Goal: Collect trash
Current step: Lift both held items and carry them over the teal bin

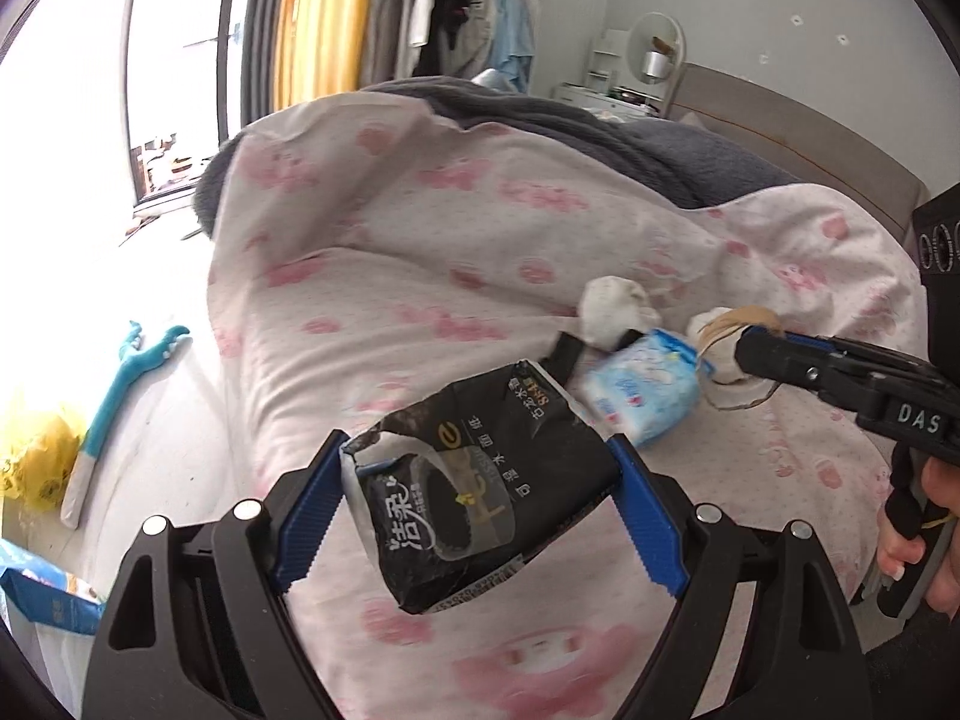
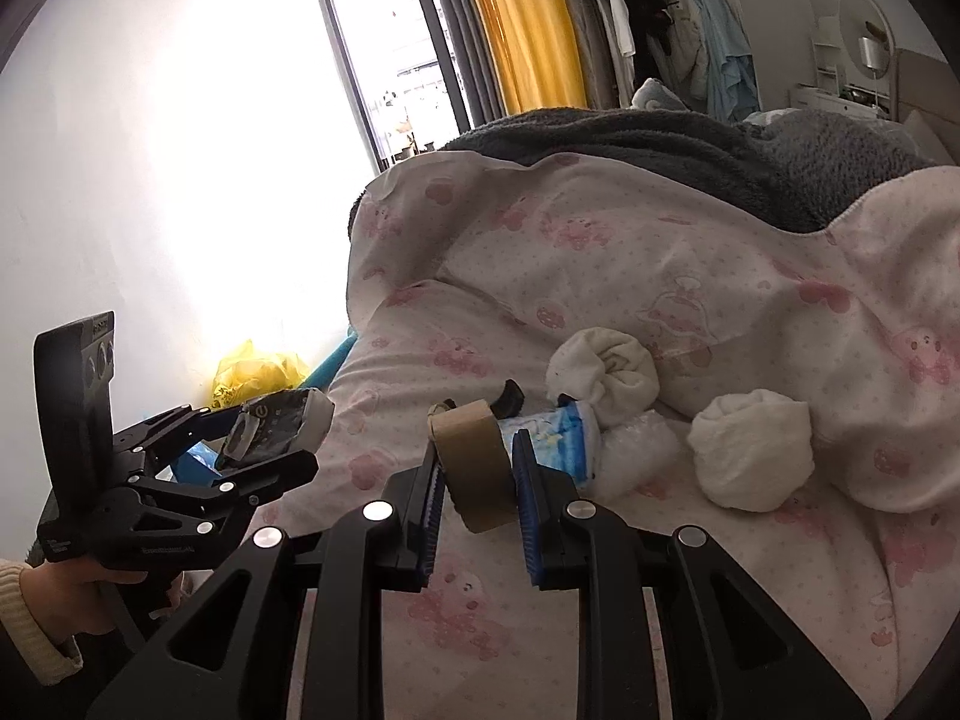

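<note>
My left gripper (image 1: 477,450) is shut on a crumpled black tissue pack (image 1: 480,480), held above the pink-patterned quilt (image 1: 420,240). In the right wrist view that gripper (image 2: 264,426) and its black pack (image 2: 270,420) hang off the bed's left side. My right gripper (image 2: 478,447) is shut on a brown tape roll (image 2: 474,462), lifted over the quilt (image 2: 660,252). On the quilt lie a blue tissue pack (image 2: 555,429), two white rolled bundles (image 2: 600,372) (image 2: 750,450), some bubble wrap (image 2: 636,450) and a small black piece (image 2: 510,396).
A yellow bag (image 2: 258,375) sits on the floor left of the bed, with a blue long-handled toy (image 1: 120,378) and a blue box (image 1: 48,594) nearby. A grey blanket (image 2: 660,144) covers the far bed. Clothes (image 2: 660,18) hang at the back.
</note>
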Demonstrator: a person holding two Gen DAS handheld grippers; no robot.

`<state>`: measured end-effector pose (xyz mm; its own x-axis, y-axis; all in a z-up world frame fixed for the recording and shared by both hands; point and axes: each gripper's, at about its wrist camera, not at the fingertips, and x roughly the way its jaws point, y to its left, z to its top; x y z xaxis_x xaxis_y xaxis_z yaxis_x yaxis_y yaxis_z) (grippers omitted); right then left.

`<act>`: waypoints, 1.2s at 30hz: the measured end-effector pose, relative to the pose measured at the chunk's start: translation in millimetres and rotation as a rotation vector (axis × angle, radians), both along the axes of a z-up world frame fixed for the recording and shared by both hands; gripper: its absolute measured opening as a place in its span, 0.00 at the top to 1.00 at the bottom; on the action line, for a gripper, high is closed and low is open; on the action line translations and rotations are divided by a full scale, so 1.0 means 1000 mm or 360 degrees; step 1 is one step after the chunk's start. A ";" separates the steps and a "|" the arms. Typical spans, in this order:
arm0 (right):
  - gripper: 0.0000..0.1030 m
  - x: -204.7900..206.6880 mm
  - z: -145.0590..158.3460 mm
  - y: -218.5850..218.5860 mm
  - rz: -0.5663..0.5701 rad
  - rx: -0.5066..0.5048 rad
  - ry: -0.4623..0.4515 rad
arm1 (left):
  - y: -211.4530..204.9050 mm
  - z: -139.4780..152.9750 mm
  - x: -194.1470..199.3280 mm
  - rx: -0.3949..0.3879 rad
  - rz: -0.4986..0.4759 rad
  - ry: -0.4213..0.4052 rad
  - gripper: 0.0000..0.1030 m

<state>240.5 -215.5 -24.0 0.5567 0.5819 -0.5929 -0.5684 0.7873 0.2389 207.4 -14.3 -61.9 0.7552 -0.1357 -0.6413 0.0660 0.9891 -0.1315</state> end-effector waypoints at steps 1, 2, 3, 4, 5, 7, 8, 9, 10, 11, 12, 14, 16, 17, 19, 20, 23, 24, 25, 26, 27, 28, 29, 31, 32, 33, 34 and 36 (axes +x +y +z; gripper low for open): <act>0.78 -0.001 0.001 0.004 0.0007 0.0003 -0.0003 | 0.005 0.000 -0.001 -0.0002 0.0011 0.0005 0.16; 0.78 -0.001 0.002 0.009 0.0018 0.0008 -0.0005 | 0.010 -0.001 -0.002 -0.0003 0.0025 0.0011 0.16; 0.78 -0.002 0.003 0.015 0.0030 0.0009 -0.0009 | 0.015 -0.001 -0.003 -0.0003 0.0035 0.0015 0.16; 0.78 -0.002 0.004 0.020 0.0041 0.0008 -0.0012 | 0.019 -0.001 -0.004 0.0000 0.0042 0.0017 0.16; 0.78 -0.003 0.005 0.027 0.0056 0.0005 -0.0016 | 0.025 -0.001 -0.006 0.0007 0.0054 0.0020 0.16; 0.78 -0.004 0.007 0.041 0.0087 0.0000 -0.0025 | 0.032 -0.002 -0.008 0.0016 0.0068 0.0028 0.16; 0.78 -0.004 0.007 0.047 0.0098 -0.0001 -0.0027 | 0.038 -0.003 -0.010 0.0024 0.0079 0.0037 0.16; 0.78 -0.005 0.008 0.054 0.0114 -0.0003 -0.0030 | 0.042 -0.004 -0.010 0.0031 0.0085 0.0044 0.16; 0.78 -0.005 0.008 0.060 0.0124 -0.0005 -0.0032 | 0.047 -0.005 -0.011 0.0044 0.0093 0.0053 0.16; 0.78 -0.006 0.009 0.067 0.0138 -0.0006 -0.0035 | 0.053 -0.006 -0.012 0.0061 0.0108 0.0063 0.16; 0.78 -0.007 0.009 0.074 0.0153 -0.0004 -0.0039 | 0.060 -0.008 -0.014 0.0068 0.0123 0.0075 0.16; 0.78 -0.008 0.010 0.088 0.0181 -0.0001 -0.0044 | 0.073 -0.011 -0.016 0.0060 0.0157 0.0102 0.16; 0.78 -0.009 0.010 0.099 0.0201 0.0000 -0.0048 | 0.088 -0.015 -0.019 0.0053 0.0195 0.0131 0.16; 0.78 -0.010 0.010 0.107 0.0215 0.0001 -0.0049 | 0.094 -0.017 -0.020 0.0055 0.0213 0.0145 0.16; 0.78 -0.011 0.009 0.118 0.0232 0.0004 -0.0052 | 0.105 -0.019 -0.025 0.0067 0.0244 0.0163 0.16; 0.78 -0.012 0.009 0.124 0.0241 0.0004 -0.0051 | 0.111 -0.021 -0.027 0.0066 0.0261 0.0172 0.16; 0.78 -0.014 0.006 0.141 0.0271 0.0003 -0.0044 | 0.128 -0.025 -0.033 0.0048 0.0299 0.0195 0.16; 0.78 -0.015 0.006 0.147 0.0282 0.0001 -0.0043 | 0.134 -0.026 -0.036 0.0046 0.0312 0.0202 0.16; 0.78 -0.016 0.005 0.154 0.0294 0.0000 -0.0042 | 0.139 -0.027 -0.037 0.0046 0.0321 0.0208 0.16; 0.78 -0.017 0.005 0.157 0.0303 0.0000 -0.0040 | 0.145 -0.029 -0.040 0.0049 0.0336 0.0219 0.16; 0.78 -0.018 0.005 0.163 0.0313 -0.0003 -0.0038 | 0.149 -0.030 -0.040 0.0054 0.0345 0.0227 0.16; 0.78 -0.019 0.004 0.168 0.0321 -0.0006 -0.0037 | 0.153 -0.032 -0.042 0.0064 0.0355 0.0238 0.16; 0.78 -0.019 0.003 0.172 0.0330 -0.0007 -0.0034 | 0.158 -0.034 -0.043 0.0075 0.0367 0.0255 0.16; 0.78 -0.020 0.002 0.181 0.0347 -0.0011 -0.0028 | 0.168 -0.038 -0.045 0.0073 0.0387 0.0283 0.16; 0.78 -0.020 0.001 0.185 0.0356 -0.0013 -0.0024 | 0.174 -0.041 -0.046 0.0067 0.0398 0.0299 0.16; 0.78 -0.021 0.000 0.190 0.0365 -0.0017 -0.0020 | 0.179 -0.044 -0.047 0.0061 0.0408 0.0316 0.16; 0.78 -0.021 0.000 0.194 0.0372 -0.0021 -0.0015 | 0.183 -0.046 -0.048 0.0054 0.0417 0.0331 0.16; 0.78 -0.024 -0.003 0.203 0.0390 -0.0033 -0.0005 | 0.193 -0.053 -0.050 0.0016 0.0426 0.0374 0.16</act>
